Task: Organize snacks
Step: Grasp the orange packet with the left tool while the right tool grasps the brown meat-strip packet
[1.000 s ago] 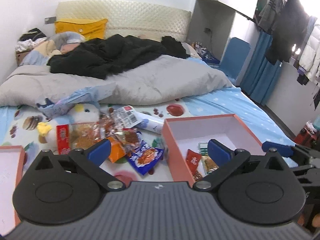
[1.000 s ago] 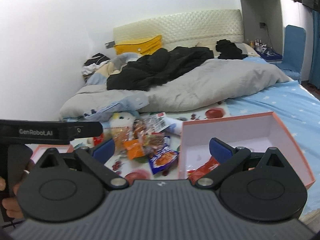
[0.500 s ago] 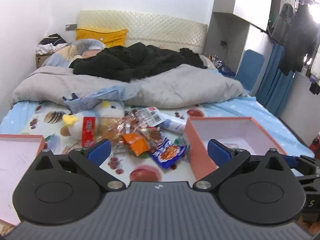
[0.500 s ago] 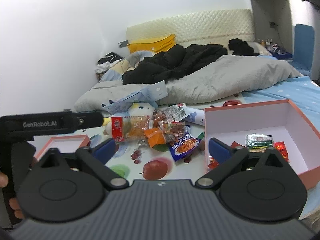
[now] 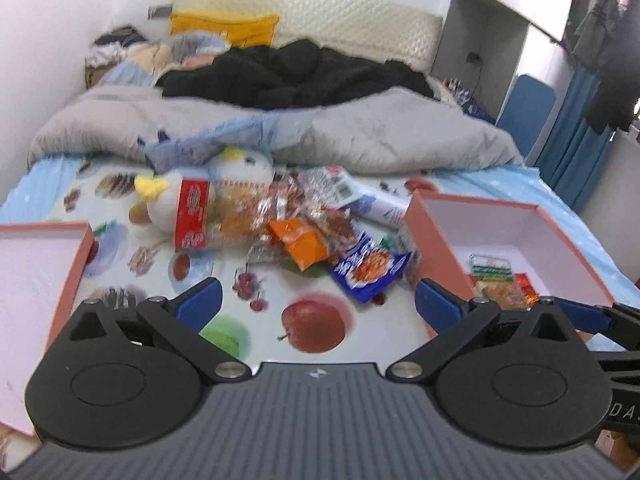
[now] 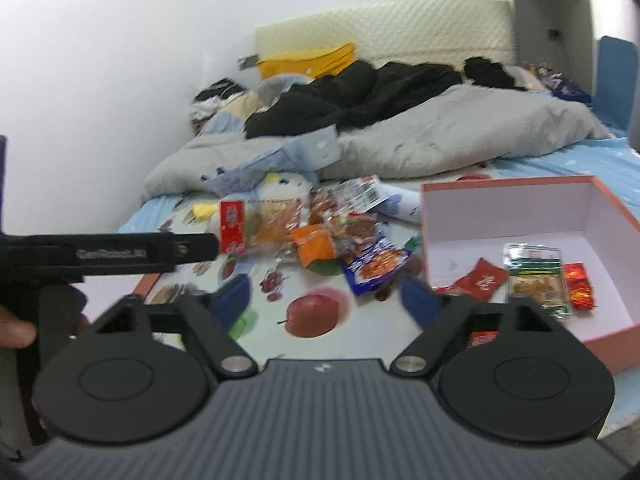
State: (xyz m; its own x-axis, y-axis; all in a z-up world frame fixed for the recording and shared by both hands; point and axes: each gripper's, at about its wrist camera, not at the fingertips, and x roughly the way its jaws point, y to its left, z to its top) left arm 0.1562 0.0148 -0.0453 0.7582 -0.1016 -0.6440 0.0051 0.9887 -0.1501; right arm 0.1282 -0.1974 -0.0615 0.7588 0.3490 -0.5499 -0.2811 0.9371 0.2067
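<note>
Fruit-print bedsheet [image 5: 320,344], snack pile [image 5: 304,232], orange box [image 6: 600,216], left tongs [image 5: 318,306] open, right tongs [image 6: 326,300] closing, empty.

Both wrist views low at the bed's foot end, facing the headboard [image 5: 312,12], slightly downward, near the snacks [image 5: 304,232], sharing box [image 6: 520,216] and snacks.

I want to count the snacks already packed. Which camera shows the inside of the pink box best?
The right wrist view: the pink box lies open to it, with its floor and several packets visible. In the left wrist view the box is partly hidden by its near wall and the hand-held gripper's finger.
</note>
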